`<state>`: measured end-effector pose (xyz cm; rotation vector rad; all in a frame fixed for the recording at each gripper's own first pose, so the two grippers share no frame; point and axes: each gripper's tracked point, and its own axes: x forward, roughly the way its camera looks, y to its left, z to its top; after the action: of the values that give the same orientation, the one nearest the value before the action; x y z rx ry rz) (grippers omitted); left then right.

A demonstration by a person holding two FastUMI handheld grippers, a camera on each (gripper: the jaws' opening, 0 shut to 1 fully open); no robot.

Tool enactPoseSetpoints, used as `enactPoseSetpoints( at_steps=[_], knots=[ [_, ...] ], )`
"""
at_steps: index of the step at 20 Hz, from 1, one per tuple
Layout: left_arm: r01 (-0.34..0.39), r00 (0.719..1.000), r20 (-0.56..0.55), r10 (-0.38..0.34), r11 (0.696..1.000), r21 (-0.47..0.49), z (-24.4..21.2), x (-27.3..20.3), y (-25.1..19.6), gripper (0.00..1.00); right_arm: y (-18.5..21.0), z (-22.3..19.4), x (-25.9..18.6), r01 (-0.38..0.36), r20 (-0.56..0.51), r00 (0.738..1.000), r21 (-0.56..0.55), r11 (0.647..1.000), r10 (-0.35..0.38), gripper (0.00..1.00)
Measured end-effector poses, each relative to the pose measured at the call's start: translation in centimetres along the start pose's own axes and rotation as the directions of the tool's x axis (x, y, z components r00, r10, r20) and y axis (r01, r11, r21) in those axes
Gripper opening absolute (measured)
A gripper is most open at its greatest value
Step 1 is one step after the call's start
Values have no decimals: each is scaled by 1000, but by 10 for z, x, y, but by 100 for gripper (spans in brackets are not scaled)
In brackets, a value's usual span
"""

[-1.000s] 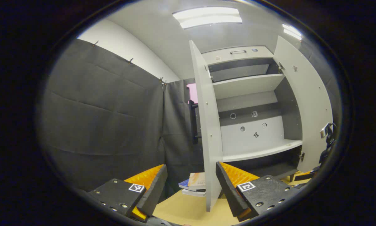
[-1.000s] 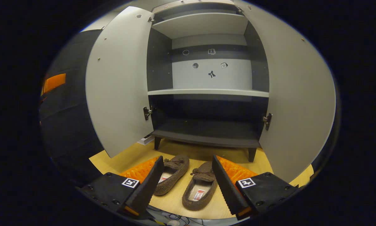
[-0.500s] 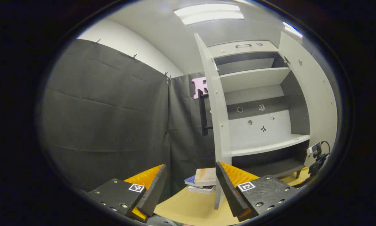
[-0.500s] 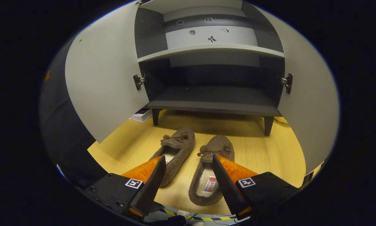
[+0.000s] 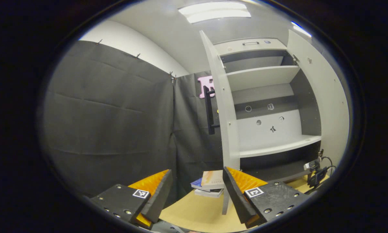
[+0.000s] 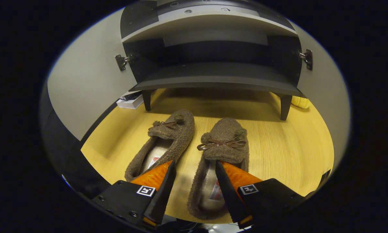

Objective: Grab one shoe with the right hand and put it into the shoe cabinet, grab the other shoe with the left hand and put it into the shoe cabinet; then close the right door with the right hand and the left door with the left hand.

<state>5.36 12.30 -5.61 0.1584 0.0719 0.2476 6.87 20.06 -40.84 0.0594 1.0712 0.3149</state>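
Note:
Two brown fuzzy slippers lie side by side on the wooden floor in front of the shoe cabinet, toes toward it. In the right gripper view my right gripper (image 6: pixel 193 167) is open, low over the heel end of the right slipper (image 6: pixel 224 144). One finger hangs over that slipper's opening, the other between the pair beside the left slipper (image 6: pixel 173 134). The cabinet's dark bottom shelf (image 6: pixel 213 81) is bare, and both doors stand open. In the left gripper view my left gripper (image 5: pixel 197 174) is open and holds nothing, facing the left door's edge (image 5: pixel 226 129).
A stack of books (image 5: pixel 210 186) lies on the floor behind the left door, whose black handle (image 5: pixel 209 110) faces the cloth wall. The right door (image 5: pixel 326 97) is swung wide. A white box (image 6: pixel 129 102) sits by the cabinet's front left leg, and a yellow object (image 6: pixel 300 102) by the right one.
My right gripper has dropped and tilted down toward the slippers, which now sit close under its fingers. The left gripper has barely shifted and stays open.

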Motion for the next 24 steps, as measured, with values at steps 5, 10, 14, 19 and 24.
enactPoseSetpoints(
  at_steps=[5,10,14,19,24],
  knots=[
    [8,1000,-6,-8,1000,0,0,-1,-4,90,2,-6,19,17,-39,999,-18,1000,-18,72],
    [16,1000,-1,-16,1000,-7,1,-3,-7,88,-19,-5,20,93,-45,995,-24,995,-94,27],
    [35,999,5,-35,999,-11,5,-7,-14,94,-21,0,9,92,-19,996,-10,996,-92,8],
    [72,997,24,-72,997,-20,10,-9,-28,90,-19,17,-20,54,24,998,17,998,-55,4],
    [114,993,39,-113,993,-27,16,-13,-45,86,-25,39,-51,39,78,996,45,998,-42,4]
  ],
)
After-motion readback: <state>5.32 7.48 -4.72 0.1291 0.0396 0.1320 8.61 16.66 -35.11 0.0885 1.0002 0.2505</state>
